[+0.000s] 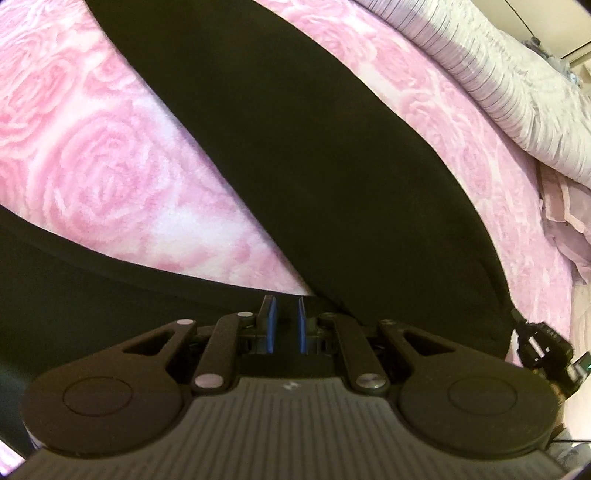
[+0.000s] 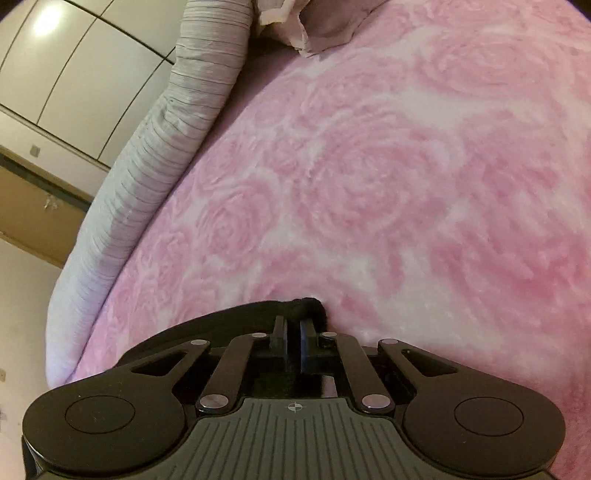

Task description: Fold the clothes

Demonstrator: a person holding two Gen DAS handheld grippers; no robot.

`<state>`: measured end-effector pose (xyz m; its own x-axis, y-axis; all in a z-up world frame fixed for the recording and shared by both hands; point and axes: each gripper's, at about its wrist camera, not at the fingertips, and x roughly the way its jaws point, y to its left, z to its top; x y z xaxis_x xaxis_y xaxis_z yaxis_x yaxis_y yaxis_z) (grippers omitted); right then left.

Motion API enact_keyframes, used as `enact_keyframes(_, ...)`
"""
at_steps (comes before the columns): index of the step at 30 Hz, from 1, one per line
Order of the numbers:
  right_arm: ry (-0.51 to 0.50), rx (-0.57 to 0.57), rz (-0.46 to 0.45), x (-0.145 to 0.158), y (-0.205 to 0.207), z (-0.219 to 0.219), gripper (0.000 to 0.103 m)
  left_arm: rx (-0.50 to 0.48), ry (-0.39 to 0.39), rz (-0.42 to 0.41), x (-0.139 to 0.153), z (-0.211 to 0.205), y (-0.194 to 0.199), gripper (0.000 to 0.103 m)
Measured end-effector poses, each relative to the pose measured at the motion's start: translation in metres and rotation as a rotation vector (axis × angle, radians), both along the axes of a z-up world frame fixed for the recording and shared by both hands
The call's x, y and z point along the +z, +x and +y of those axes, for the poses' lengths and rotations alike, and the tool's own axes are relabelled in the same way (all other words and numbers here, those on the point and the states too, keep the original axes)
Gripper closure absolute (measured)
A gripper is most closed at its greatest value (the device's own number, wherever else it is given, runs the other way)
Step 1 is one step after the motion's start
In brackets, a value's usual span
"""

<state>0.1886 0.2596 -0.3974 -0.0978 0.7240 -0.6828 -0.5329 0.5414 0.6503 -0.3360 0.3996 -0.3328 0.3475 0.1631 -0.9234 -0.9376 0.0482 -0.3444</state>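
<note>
A black garment (image 1: 314,155) lies stretched over a pink rose-patterned blanket (image 1: 110,155). One wide part of it runs up and away, and a band of it runs off to the left. My left gripper (image 1: 287,306) sits at the garment's near edge, its blue pads (image 1: 272,325) close together with dark cloth between them. In the left wrist view the right gripper (image 1: 535,343) shows at the garment's far right corner. In the right wrist view my right gripper (image 2: 293,325) is shut on a bunched black garment corner (image 2: 306,304), low over the blanket (image 2: 369,184).
A grey striped rolled duvet (image 1: 517,92) (image 2: 147,166) borders the blanket on one side. Crumpled pale pink cloth (image 1: 569,221) (image 2: 295,22) lies beside it. White panelled cabinets (image 2: 74,55) and a wooden frame (image 2: 37,221) stand beyond the bed.
</note>
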Motion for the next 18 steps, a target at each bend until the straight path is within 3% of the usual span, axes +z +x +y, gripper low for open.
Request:
enact_keyframes(3, -0.042, 0.021, -0.025, 0.009, 0.003, 0.007, 0.086, -0.005, -0.002, 0.01, -0.001, -0.001, 0.001, 0.096)
enact_keyframes(5, -0.07, -0.024, -0.082, 0.022, 0.006, 0.003, 0.062, -0.007, 0.001, 0.011, -0.001, -0.001, 0.002, 0.096)
enact_keyframes(6, -0.08, -0.045, -0.109, 0.029, 0.007, -0.001, 0.058, -0.008, 0.003, 0.011, 0.0, -0.001, 0.003, 0.096)
enact_keyframes(9, -0.089, -0.011, -0.151, 0.051, 0.001, -0.024, 0.056, -0.008, 0.008, 0.012, 0.002, -0.004, 0.002, 0.096)
enact_keyframes(13, -0.14, 0.22, -0.165, 0.067, -0.039, -0.061, 0.056, 0.004, -0.001, 0.017, 0.003, -0.012, -0.007, 0.096)
enact_keyframes(18, -0.22, 0.263, -0.212, 0.066, -0.074, -0.092, 0.056, 0.02, -0.004, 0.025, 0.009, -0.032, -0.02, 0.096)
